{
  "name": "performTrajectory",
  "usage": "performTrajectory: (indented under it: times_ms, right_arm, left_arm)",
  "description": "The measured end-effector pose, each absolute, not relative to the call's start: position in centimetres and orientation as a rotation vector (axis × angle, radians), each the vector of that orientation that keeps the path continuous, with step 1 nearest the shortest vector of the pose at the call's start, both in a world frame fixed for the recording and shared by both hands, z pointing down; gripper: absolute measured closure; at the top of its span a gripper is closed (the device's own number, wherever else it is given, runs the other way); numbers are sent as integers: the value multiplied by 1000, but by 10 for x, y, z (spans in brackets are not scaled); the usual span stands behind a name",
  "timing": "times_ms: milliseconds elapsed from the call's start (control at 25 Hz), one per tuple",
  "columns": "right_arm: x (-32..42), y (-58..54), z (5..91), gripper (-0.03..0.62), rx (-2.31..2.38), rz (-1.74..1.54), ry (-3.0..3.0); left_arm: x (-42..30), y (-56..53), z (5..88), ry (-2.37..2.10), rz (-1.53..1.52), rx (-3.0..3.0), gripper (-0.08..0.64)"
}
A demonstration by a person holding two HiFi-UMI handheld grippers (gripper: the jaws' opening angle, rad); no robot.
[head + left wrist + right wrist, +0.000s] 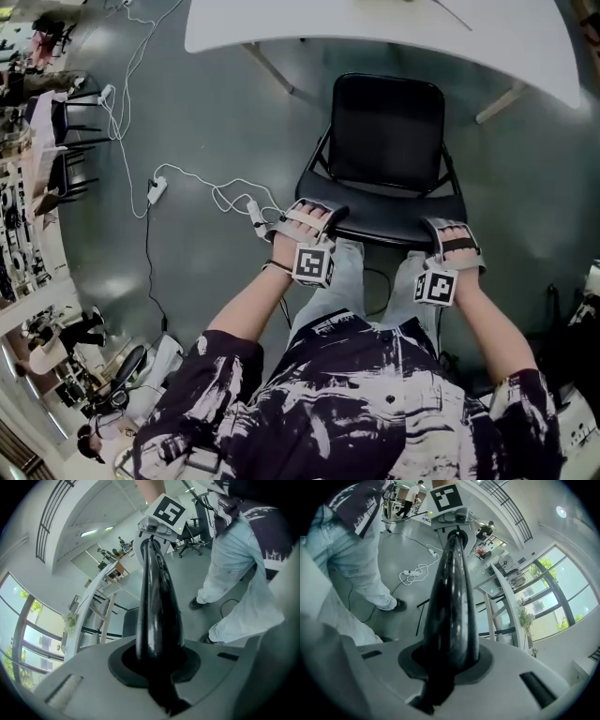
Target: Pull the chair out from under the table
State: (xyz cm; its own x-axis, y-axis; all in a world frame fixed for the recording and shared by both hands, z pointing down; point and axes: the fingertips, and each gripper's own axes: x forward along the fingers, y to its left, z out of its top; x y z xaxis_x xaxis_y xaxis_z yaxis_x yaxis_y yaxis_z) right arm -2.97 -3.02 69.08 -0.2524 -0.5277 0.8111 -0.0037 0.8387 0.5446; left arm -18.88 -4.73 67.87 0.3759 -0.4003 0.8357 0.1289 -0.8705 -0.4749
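Two grippers clamped on the chair's back, with the chair nearly clear of the worktop.

Both the left gripper [314,212] and the right gripper [453,232] have their fingers [75,681] closed tight on the glossy black top rail [384,230] of the chair [389,131], one near each end. The rail's long axis runs side to side across the person's front, so neither hand is nearer. The seat lies beyond the fingers, toward the white worktop [375,28]. Its far edge sits just at the worktop's rim, and the rest stands out on the grey floor [216,122]. Any further pull, I judge, goes straight back toward the person, square to the rail. The only markings are black-and-white square patterns on the marker cubes [314,264]. No brand or readable writing shows on the chair.
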Motion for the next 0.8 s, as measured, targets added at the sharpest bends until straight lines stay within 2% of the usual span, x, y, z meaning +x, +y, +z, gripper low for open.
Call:
performTrajectory:
  times_ms: [280,800]
  right_arm:
    - [-29,31,689,514,343,-484,-1778]
    - [-26,59,695,509,367,-446,-1773]
  left_arm:
    - [-189,18,679,250,-1526,-2211,523]
    - [-186,39,684,188,-1527,-2201,522]
